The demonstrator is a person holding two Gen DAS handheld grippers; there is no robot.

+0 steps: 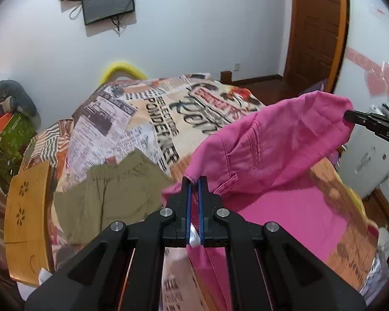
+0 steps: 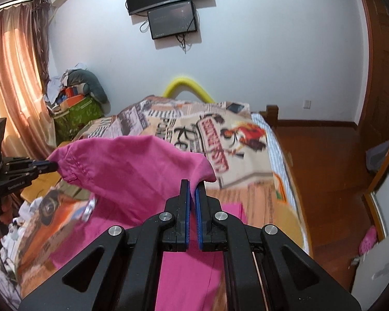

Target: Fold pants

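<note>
Pink pants (image 1: 277, 153) hang lifted above the bed, stretched between both grippers. My left gripper (image 1: 194, 181) is shut on one corner of the pink cloth, its blue pads pinching the edge. In the right wrist view my right gripper (image 2: 192, 185) is shut on the other corner of the pink pants (image 2: 132, 171). The right gripper (image 1: 350, 116) also shows at the right edge of the left wrist view, and the left gripper (image 2: 53, 166) shows at the left of the right wrist view. The lower part of the pants trails on the bed below.
The bed carries a newspaper-print cover (image 1: 142, 119). Olive shorts (image 1: 111, 194) lie on it left of the pink pants. A wooden stool (image 1: 26, 220) stands at the left. A pile of bags (image 2: 77, 98) sits by the curtain (image 2: 10, 77). Wooden floor (image 2: 324, 168) lies right of the bed.
</note>
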